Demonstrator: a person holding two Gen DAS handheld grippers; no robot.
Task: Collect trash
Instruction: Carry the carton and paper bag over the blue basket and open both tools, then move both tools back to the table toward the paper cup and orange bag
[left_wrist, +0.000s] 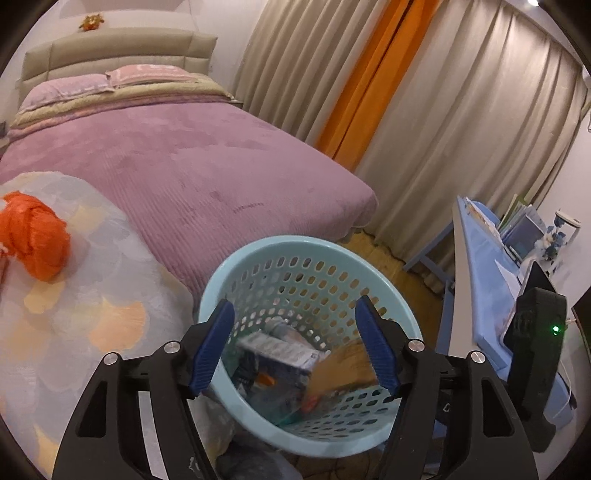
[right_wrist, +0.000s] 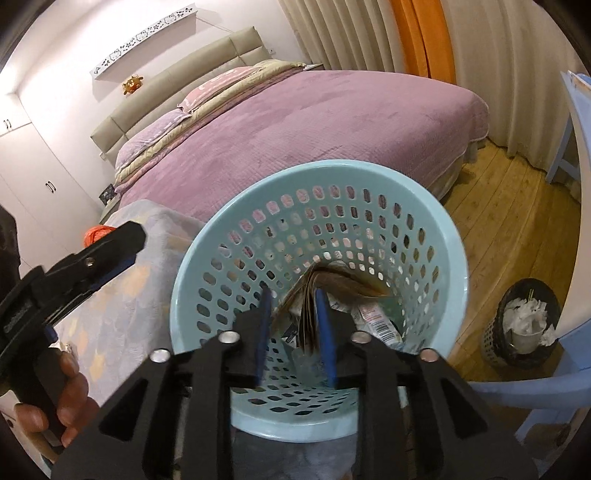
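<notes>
A light blue perforated basket (left_wrist: 236, 273) (right_wrist: 436, 206) stands by the bed and holds several pieces of trash, among them a printed box (left_wrist: 277, 350) and a white wrapper (right_wrist: 376, 317). My right gripper (right_wrist: 293, 295) is inside the basket's mouth, shut on a crumpled brown paper bag (right_wrist: 332, 282), which shows blurred in the left wrist view (left_wrist: 343, 365). My left gripper (left_wrist: 295, 310) is open and empty just above the basket's near rim; it also shows from the side in the right wrist view (right_wrist: 125, 236).
A bed with a purple cover (left_wrist: 184, 162) lies behind the basket. A pale patterned quilt (left_wrist: 92, 314) with an orange crumpled thing (left_wrist: 33, 240) on it lies to the left. A blue desk (left_wrist: 484, 258), a blue chair (right_wrist: 576, 122) and a black bin of white tissues (right_wrist: 524, 321) stand to the right.
</notes>
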